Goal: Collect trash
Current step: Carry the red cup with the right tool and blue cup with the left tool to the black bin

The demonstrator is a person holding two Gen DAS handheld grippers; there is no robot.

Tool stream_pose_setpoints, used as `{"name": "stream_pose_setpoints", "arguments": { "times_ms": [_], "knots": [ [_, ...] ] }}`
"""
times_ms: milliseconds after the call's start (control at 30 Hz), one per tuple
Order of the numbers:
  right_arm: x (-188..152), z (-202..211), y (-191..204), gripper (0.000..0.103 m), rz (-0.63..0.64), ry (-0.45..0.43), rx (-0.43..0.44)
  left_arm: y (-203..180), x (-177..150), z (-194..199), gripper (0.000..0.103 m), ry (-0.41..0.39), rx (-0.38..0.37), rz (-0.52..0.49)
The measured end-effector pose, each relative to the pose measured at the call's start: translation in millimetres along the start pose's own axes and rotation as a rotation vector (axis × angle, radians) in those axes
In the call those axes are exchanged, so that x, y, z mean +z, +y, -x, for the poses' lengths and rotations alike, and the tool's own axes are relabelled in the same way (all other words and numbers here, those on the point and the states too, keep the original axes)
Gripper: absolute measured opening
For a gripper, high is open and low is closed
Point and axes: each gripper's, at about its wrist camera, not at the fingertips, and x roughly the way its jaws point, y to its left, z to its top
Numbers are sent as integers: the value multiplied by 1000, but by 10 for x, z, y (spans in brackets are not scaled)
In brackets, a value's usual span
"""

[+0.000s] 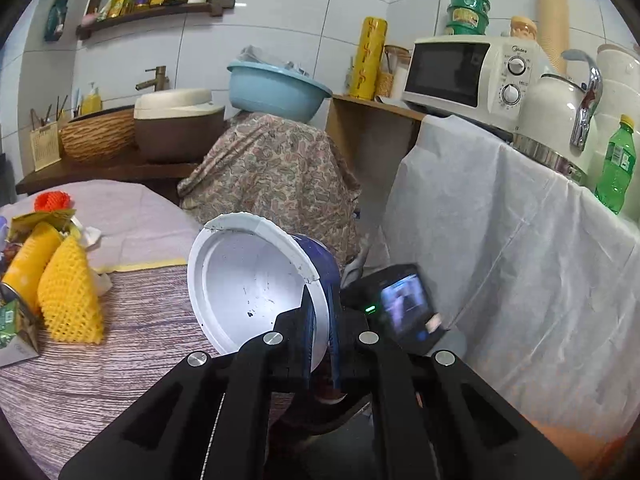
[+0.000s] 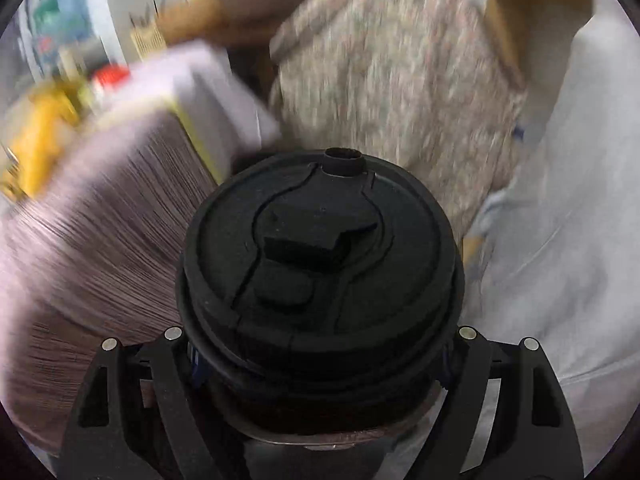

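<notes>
Left gripper clamped on the rim of a blue paper cup, one finger inside the white interior, the other outside against the blue wall. Cup tipped on its side, mouth facing the camera, held up off the wood-grain table. Inside looks empty apart from a few dark specks. On the table to the left: a yellow foam fruit net, a yellow cup lying beside it, a red foam net further back. Just right of the held cup, the other gripper's camera unit with a lit screen. Behind: floral cloth over some bulk with a blue basin on top; white microwave, white kettle and green bottle on a white-draped counter to the right. Right gripper closed around a cup with a black sip-through lid, fingers either side below the lid's rim; the lid fills the lower centre of its view. Background there heavily motion-blurred; table edge and floral cloth just recognisable.
</notes>
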Motion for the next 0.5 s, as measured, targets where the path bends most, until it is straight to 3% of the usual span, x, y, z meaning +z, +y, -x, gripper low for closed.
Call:
{"name": "stream_pose_setpoints", "arguments": {
  "times_ms": [133,300,500],
  "knots": [
    [-104,-453,55,79,33,119,-21,-16,-9,-97,8,18,-7,3],
    [-140,-743,129,80,75,200,-28,-11,2,-122,8,25,-10,2],
    [-242,-777,134,86,101,210,-73,-43,28,-181,8,32,-17,-5]
  ]
}}
